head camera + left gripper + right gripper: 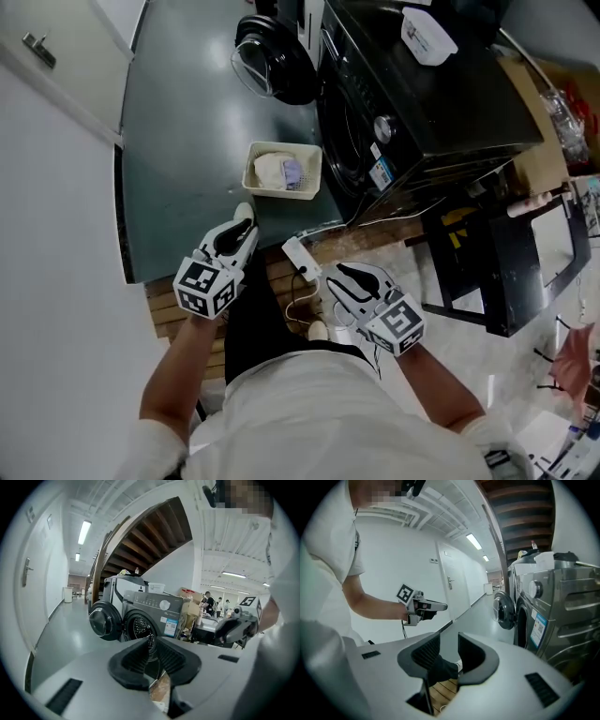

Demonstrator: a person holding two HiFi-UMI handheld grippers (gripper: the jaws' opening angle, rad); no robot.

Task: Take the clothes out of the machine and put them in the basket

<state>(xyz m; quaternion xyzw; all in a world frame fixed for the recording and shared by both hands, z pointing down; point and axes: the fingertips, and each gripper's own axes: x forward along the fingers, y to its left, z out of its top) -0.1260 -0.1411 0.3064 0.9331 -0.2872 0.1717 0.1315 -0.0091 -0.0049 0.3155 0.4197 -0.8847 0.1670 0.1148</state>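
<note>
A dark washing machine [422, 94] stands at the top of the head view with its round door [277, 56] swung open. In front of it on the grey floor sits a white basket [255, 155] holding light-coloured clothes [278, 172]. My left gripper [242, 228] hovers just short of the basket, its jaws a narrow gap apart with nothing between them. The right gripper [345, 278] is held beside it, open and empty. The left gripper view shows its own jaws [153, 656] pointing at the machine's drum opening [139, 626]. In the right gripper view, the jaws [449, 653] frame only floor.
A white power strip [300, 255] with its cord lies on a wooden slatted platform [281, 291] under me. A black stand [487, 272] and a cardboard box [534, 122] are right of the machine. A white door [56, 75] is at the left. A white container [427, 36] rests on the machine.
</note>
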